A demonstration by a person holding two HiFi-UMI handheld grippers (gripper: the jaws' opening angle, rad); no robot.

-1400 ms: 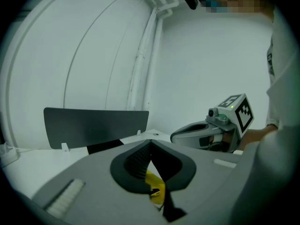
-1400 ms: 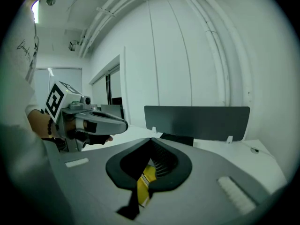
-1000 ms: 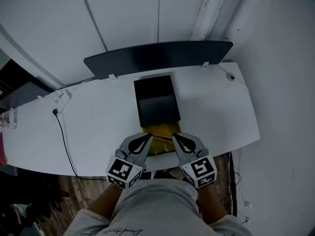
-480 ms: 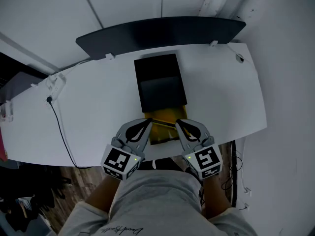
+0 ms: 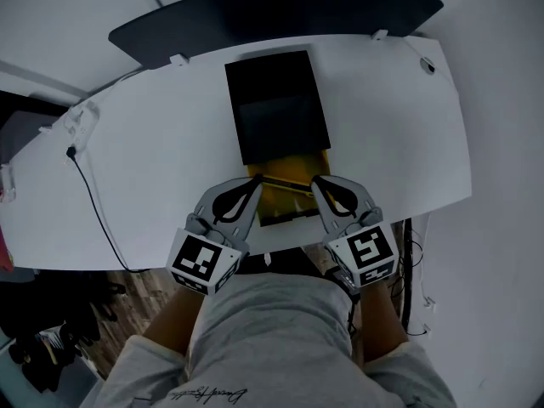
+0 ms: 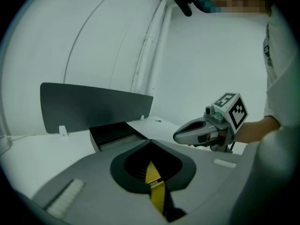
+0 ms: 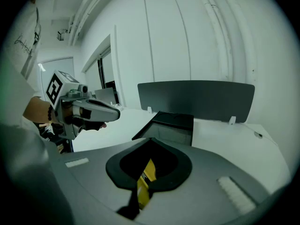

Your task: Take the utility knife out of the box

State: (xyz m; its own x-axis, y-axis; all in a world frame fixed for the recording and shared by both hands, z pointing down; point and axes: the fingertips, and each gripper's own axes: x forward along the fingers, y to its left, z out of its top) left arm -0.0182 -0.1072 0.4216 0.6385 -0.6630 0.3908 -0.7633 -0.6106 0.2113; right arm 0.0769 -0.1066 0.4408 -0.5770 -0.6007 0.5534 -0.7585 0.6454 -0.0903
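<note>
Head view: left tool [image 5: 254,181], right tool [image 5: 315,181] pinched shut on yellow tray [image 5: 285,201]

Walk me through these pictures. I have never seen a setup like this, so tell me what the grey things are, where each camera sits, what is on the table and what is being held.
There is no robot here. A person holds a hand tool in each hand: the left tongs and the right tongs. The top-down picture comes from a camera on the person's head. The other two come from cameras riding on each tool, looking along its tongs. On the white table lies a black box with a yellow tray sticking out toward the person. A dark panel stands at the far edge, and a cable runs at the left. Both tongs are closed, each apparently pinching a side of the yellow tray. No knife shows.
</note>
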